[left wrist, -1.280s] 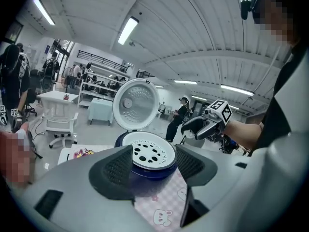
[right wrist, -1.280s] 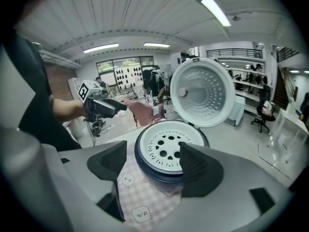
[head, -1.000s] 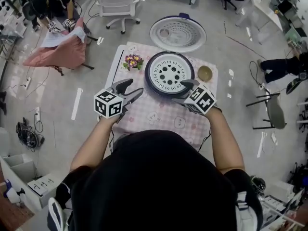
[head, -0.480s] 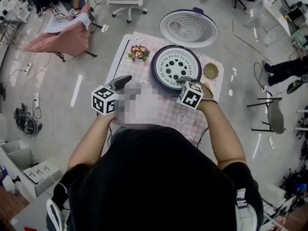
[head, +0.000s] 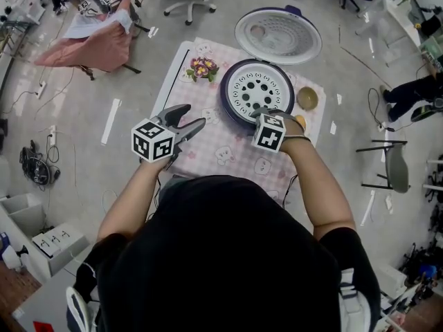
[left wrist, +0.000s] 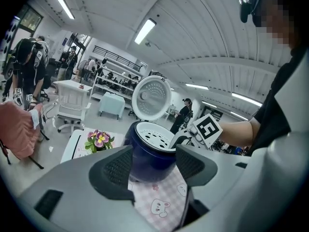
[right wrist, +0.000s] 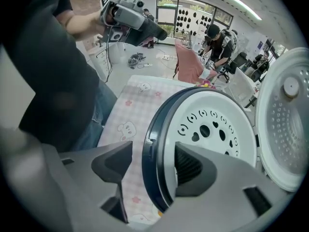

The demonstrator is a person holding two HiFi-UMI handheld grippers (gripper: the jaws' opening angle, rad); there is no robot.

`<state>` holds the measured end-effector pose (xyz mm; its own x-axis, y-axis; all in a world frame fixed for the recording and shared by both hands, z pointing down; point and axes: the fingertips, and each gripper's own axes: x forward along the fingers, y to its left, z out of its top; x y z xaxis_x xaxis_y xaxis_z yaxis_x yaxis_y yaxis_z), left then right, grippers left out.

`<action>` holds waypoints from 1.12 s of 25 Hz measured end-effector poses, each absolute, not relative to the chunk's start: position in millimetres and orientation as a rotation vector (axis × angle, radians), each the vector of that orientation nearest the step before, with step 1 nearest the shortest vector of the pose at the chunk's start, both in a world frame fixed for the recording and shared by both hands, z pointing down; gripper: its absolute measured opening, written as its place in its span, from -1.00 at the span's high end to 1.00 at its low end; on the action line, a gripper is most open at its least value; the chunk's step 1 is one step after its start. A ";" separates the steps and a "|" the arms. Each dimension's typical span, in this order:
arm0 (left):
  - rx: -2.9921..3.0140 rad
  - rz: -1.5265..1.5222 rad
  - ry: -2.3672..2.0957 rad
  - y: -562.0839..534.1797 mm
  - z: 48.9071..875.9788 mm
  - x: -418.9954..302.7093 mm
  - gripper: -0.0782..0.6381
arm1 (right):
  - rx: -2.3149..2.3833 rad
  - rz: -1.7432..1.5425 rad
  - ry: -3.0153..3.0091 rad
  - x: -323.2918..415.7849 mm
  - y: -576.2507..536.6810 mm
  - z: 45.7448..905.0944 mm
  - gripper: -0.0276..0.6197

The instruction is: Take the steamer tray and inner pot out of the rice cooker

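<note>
Right gripper view: right gripper (right wrist: 153, 152) fingers (right wrist: 194, 170), closing but apart, seemingly straddle the rice cooker rim (right wrist: 155, 117).

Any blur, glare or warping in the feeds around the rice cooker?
Head view: sharp, evenly lit, no glare on the steamer tray, bowed toward the edges. Left gripper view: heavy fisheye, bright ceiling lights, rice cooker crisp. Right gripper view: dark corners, the person's shirt dark and soft, cooker rim sharp.

Wearer: black short-sleeved top. Left tongs (head: 193, 116), right tongs (head: 261, 113): grey moulded shells, dark ribbed pads (left wrist: 117, 167); each bears a white cube (head: 153, 141) printed with black square markers.
</note>
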<state>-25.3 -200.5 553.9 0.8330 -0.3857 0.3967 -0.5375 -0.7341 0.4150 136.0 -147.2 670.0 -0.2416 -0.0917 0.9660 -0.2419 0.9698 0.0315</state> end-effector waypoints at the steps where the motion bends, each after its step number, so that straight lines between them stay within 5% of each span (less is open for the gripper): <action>1: 2.485 0.389 -0.679 -200.6 554.7 -26.1 -0.01 | 0.241 0.143 -1.811 136.1 -147.4 671.5 0.06; 28: 2.500 0.424 -0.580 -200.6 555.4 -8.8 -0.01 | 0.285 0.182 -1.840 144.8 -157.6 635.2 0.47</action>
